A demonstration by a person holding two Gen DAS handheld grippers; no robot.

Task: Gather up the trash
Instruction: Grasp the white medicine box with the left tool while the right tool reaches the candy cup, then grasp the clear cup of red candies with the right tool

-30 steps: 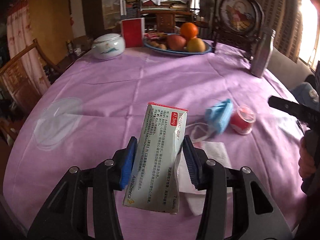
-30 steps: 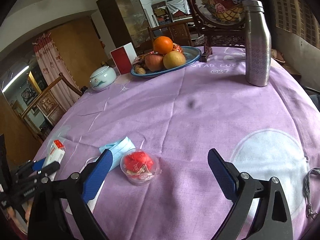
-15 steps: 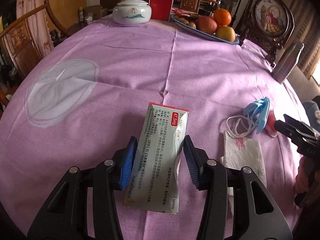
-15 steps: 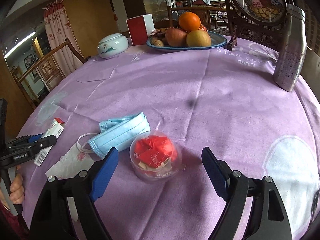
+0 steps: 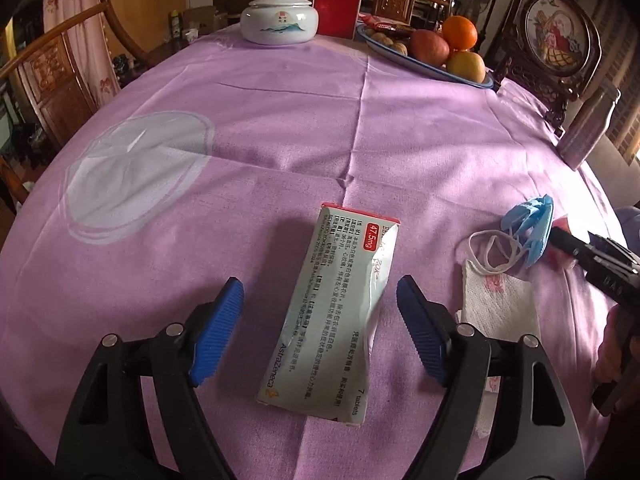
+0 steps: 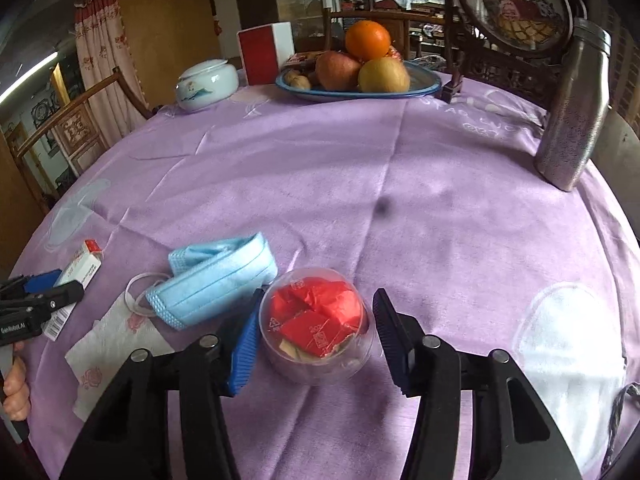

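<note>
The crumpled, flat medicine carton (image 5: 340,312) is lying on the creased purple tablecloth (image 5: 280,128), low centre in the left view, with the left gripper (image 5: 320,332) having just been opening, ribbed blue pads clear on both sides. Low centre in the right view, the right gripper (image 6: 316,340) has been closing around the round clear plastic cup (image 6: 318,326) of red wrappers; whether its pads are pressing, I cannot tell. A pleated blue mask (image 6: 216,280) is lying just left.

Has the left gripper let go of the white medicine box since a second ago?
Yes. The left gripper has just opened; the box lies free on the purple tablecloth.
</note>
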